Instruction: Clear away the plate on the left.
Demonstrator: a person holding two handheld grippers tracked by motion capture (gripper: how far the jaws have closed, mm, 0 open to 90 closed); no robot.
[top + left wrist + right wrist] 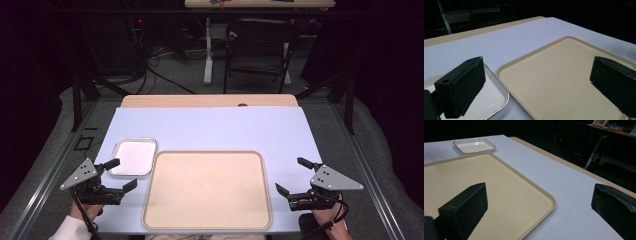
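On the pale blue table cover (210, 127), a large beige tray (207, 190) lies at the near edge, in the middle of the high view, with nothing on it. Just beside its far-left corner, at about ten o'clock from the tray's centre, sits a small metal tray (133, 156) with a white inner face and a shiny rim; a narrow strip of cover shows between the two, so they lie close but apart.

The left gripper (121, 175) hovers at about nine o'clock of the beige tray, held in a hand (82, 210) with a white sleeve. Its jaws stand wide apart and hold nothing. In the left gripper view one jaw sits over the near right corner of the small metal tray (495, 100) and the other over the beige tray (554, 82).

The right gripper (291, 176) hovers at about three o'clock of the beige tray, over bare cover, in the other hand (327, 217). Its jaws also stand wide apart and empty. In the right gripper view one jaw is over the beige tray (499, 185), the other over the cover (564, 187), and the small metal tray (474, 146) lies far off at about eleven o'clock.
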